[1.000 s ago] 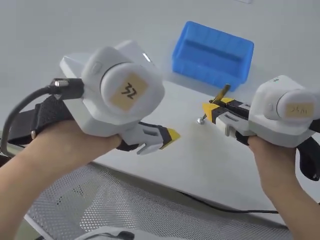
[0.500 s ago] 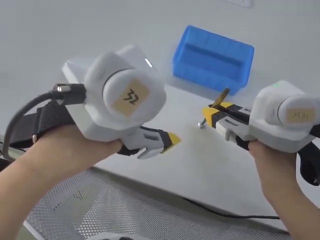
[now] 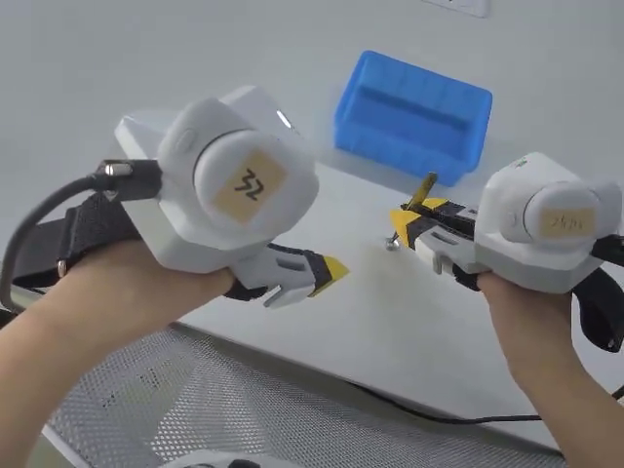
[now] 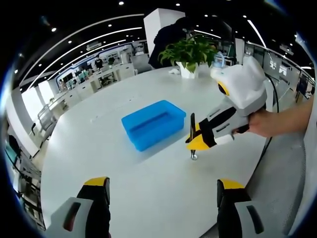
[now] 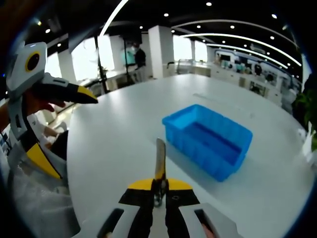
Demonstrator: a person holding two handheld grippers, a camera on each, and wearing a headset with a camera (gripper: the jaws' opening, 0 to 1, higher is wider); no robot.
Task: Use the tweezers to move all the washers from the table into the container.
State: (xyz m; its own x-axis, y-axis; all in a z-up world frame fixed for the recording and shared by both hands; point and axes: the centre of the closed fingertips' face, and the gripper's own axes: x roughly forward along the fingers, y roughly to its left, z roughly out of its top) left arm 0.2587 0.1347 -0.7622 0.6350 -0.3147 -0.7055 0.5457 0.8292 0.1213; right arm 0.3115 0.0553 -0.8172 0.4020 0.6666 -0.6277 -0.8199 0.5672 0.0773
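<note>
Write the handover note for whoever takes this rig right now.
The left gripper is open, holds nothing, and is over the table.
The right gripper is shut on the tweezers, whose lower end points down at the table, short of the container.
The container is on the far side of the table and looks empty.
A small metal bit sits at the tweezers' lower tip. It is too small to tell whether it is a washer.
Done: no washer is seen in the container. Left: all the moving.

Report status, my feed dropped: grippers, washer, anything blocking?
Left hand-held gripper open. Right hand-held gripper shut on tweezers. Small metal piece at tweezers' tip, short of blue container. Nothing between.
</note>
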